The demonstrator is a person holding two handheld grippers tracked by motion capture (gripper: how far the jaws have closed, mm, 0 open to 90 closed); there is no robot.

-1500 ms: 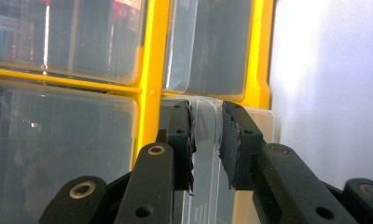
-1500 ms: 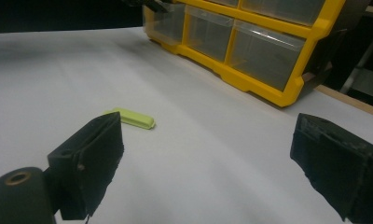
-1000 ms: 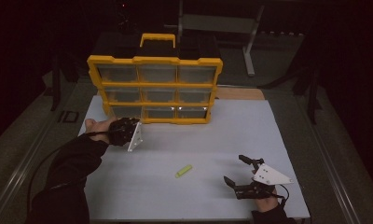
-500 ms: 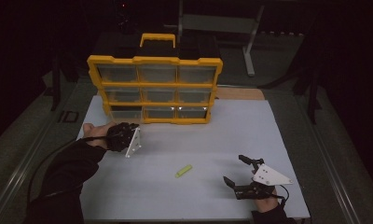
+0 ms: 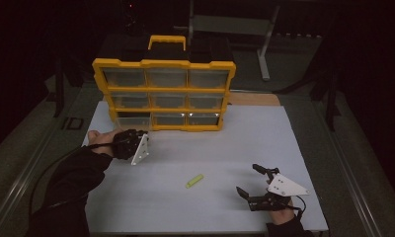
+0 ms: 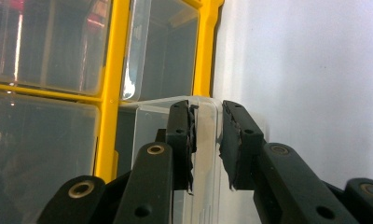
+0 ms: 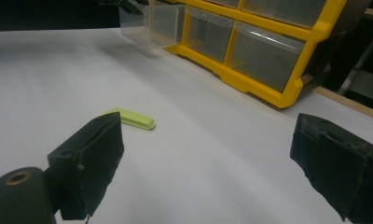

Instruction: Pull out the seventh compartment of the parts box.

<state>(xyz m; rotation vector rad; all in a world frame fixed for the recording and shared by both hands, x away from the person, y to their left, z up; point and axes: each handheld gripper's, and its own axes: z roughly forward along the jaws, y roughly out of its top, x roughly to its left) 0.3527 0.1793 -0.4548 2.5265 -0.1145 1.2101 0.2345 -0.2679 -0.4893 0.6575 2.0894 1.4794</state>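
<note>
Your left gripper [image 6: 205, 144] pinches the clear drawer's [image 6: 204, 121] thin, stiff, slippery front lip at the table's [image 5: 284, 148] back-left; right gripper [image 7: 212, 172] spread.

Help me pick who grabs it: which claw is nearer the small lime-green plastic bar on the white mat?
Right. The right claw lies open beside the lime-green plastic bar; the left claw grips the clear drawer farther away.

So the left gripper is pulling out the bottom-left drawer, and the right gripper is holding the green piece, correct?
Not fully. The right gripper holds nothing: in the right gripper view its jaws stand wide open, and the green piece lies apart on the table. The rest stands: the left gripper grips the front of the bottom-left drawer, which sticks out of the organizer.
</note>
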